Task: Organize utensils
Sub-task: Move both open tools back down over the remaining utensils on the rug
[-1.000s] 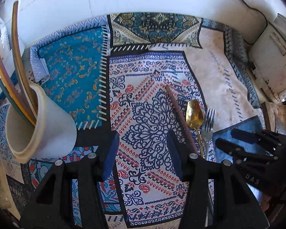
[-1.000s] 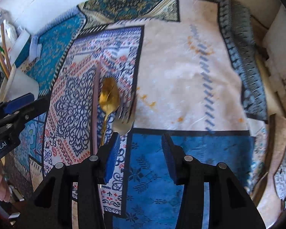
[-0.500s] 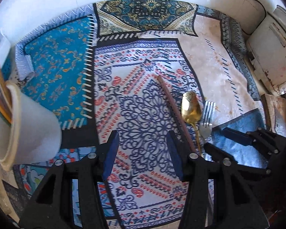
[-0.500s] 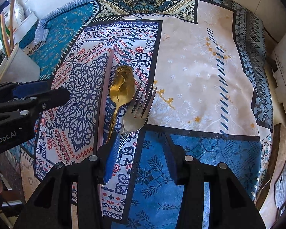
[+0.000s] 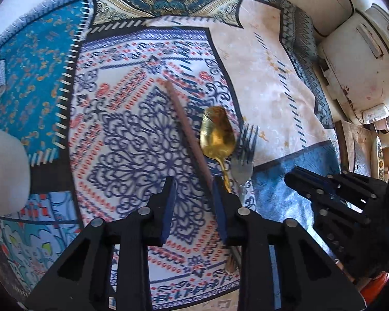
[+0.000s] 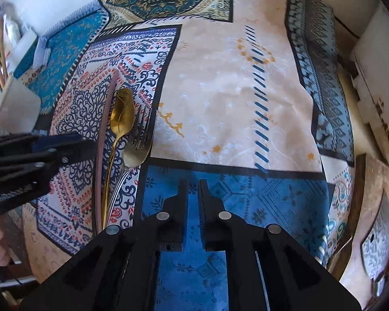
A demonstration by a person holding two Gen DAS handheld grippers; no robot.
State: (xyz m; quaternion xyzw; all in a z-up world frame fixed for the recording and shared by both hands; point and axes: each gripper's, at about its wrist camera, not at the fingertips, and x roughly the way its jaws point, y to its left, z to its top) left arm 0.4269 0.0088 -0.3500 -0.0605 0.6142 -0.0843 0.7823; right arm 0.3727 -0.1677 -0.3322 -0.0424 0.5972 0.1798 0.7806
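A brown chopstick, a gold spoon and a silver fork lie side by side on the patterned cloth. My left gripper is open and empty, its right finger close over the chopstick's near part. The white cup holding sticks shows at the left of the right wrist view, with the chopstick, spoon and fork. My right gripper is nearly closed and empty over the blue patch, right of the utensils.
The white cup's side fills the left edge of the left wrist view. A white appliance and wooden boards stand at the right. A beige cloth area lies beyond the right gripper.
My left gripper has moved right toward the chopstick, and the cup has slid out to the left edge. My right gripper's fingers have closed to a narrow gap.
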